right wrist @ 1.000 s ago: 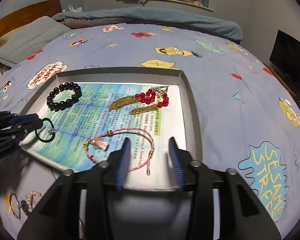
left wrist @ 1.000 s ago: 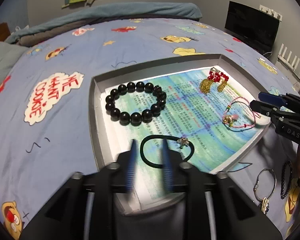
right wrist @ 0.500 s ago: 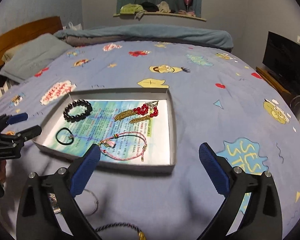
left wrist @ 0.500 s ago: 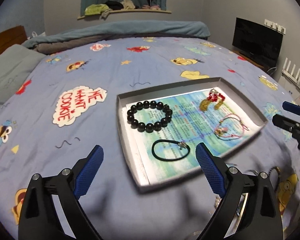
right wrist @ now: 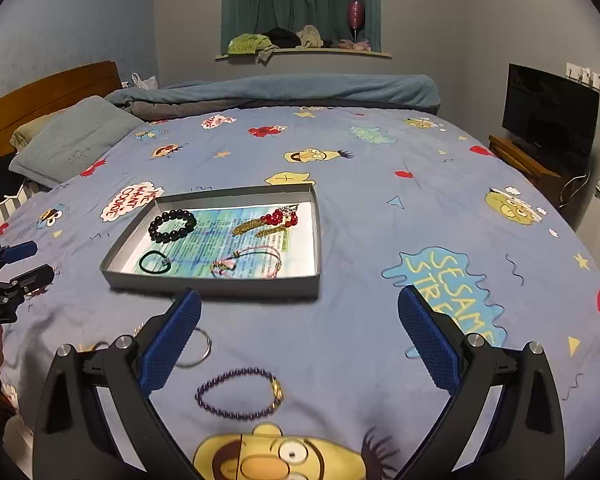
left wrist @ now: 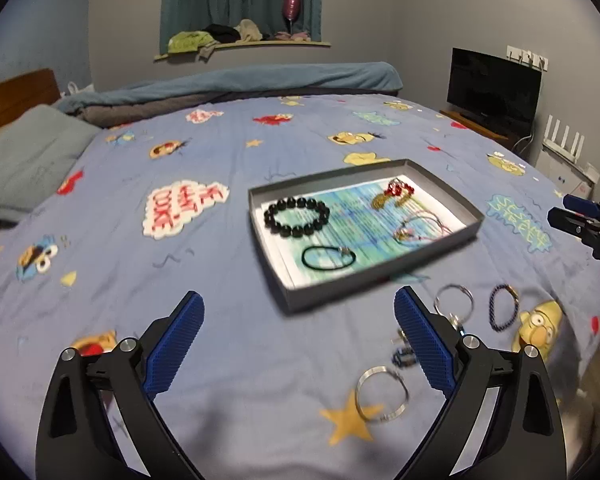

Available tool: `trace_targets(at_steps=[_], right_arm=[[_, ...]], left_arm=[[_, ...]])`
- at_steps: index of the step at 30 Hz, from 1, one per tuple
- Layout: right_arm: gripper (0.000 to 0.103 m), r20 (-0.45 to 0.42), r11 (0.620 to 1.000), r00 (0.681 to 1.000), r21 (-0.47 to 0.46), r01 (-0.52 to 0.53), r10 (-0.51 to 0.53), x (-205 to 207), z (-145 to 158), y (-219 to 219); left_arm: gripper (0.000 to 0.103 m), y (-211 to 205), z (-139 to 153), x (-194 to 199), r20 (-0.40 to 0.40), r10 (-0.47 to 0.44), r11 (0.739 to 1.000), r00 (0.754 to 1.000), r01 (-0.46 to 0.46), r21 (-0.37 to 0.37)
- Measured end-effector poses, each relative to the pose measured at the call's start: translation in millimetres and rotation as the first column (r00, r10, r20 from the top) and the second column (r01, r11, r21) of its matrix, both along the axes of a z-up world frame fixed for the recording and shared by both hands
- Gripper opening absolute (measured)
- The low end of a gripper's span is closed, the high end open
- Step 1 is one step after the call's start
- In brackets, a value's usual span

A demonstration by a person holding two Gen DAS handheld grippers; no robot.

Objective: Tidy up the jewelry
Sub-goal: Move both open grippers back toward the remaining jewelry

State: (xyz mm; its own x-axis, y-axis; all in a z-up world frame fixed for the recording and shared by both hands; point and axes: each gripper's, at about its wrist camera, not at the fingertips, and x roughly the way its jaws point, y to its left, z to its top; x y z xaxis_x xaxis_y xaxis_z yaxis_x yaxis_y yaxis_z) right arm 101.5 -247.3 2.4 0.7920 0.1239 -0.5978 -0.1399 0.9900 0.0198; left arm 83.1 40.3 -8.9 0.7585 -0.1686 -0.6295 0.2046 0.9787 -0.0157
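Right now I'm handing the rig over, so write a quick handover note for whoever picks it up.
Left gripper and right gripper: jaws just opened wide, nothing between them.
Grey tray on the bed holds the black bead bracelet, black cord loop, pink string bracelet and red-and-gold piece.
Left on the bedsheet: purple bead bracelet, two silver bangles, and a small blurred piece.

Grey tray on bedspread — black bead bracelet inside, flat
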Motion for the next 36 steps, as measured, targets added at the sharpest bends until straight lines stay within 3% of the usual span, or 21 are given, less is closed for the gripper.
trace_targets(at_steps=[17, 30, 33, 36], right_arm=[[0.097, -0.078, 0.995, 0.997, -0.097, -0.005, -0.003, -32.0, -56.1, 22.7], [0.097, -0.153, 0.996, 0.987, -0.074, -0.054, 0.042, -25.4, -98.0, 38.4], [0.093, -0.145, 0.998, 0.989, -0.046, -0.043, 0.036, -23.8, -100.1, 35.2], [0.075, -0.148, 0.999, 0.989, -0.030, -0.029, 0.024, -19.9, -101.1, 31.9]], left_arm=[[0.095, -14.7, -70.1, -38.8, -0.108, 0.027, 1.000, 0.994, -0.028, -0.004], [0.093, -24.0, -89.0, -40.0, -0.093, 0.005, 1.000, 0.996, -0.006, -0.015], [0.086, -18.8, -86.6, -38.4, -0.077, 0.011, 0.999, 0.997, -0.014, -0.040], [0.067, -18.7, -88.3, -33.2, -0.093, -0.001, 0.999, 0.996, -0.003, -0.044]])
